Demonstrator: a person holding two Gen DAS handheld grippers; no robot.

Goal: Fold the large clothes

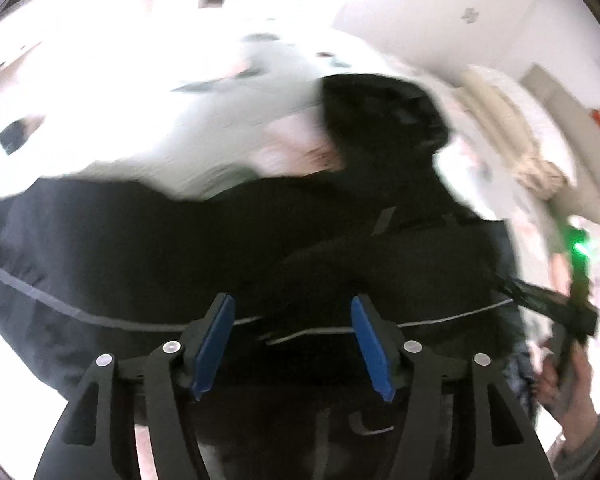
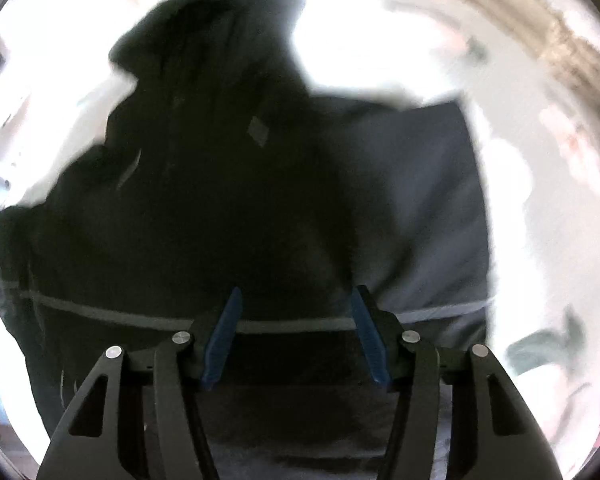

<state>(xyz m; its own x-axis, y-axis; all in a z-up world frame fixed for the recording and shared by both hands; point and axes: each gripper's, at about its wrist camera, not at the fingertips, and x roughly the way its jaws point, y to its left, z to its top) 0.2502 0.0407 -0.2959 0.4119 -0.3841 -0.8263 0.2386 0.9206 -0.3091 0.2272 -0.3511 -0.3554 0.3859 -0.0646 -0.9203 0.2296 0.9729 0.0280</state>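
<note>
A large black hooded jacket [image 1: 204,248] with thin grey piping lies spread on a white surface [image 1: 148,128]. Its hood [image 1: 380,116] points away from me. My left gripper [image 1: 292,312] is open, its blue pads just above the jacket's lower part, holding nothing. In the right wrist view the same jacket [image 2: 204,208] fills the middle, hood [image 2: 212,40] at the top. My right gripper [image 2: 296,308] is open over the grey-piped hem and empty. The right gripper also shows in the left wrist view [image 1: 576,304] at the far right, held by a hand. Both views are motion-blurred.
A beige folded cloth [image 1: 540,172] lies at the right in the left wrist view. A white wall [image 1: 440,4] stands behind. A greenish patch [image 2: 540,348] shows on the white surface at the right in the right wrist view.
</note>
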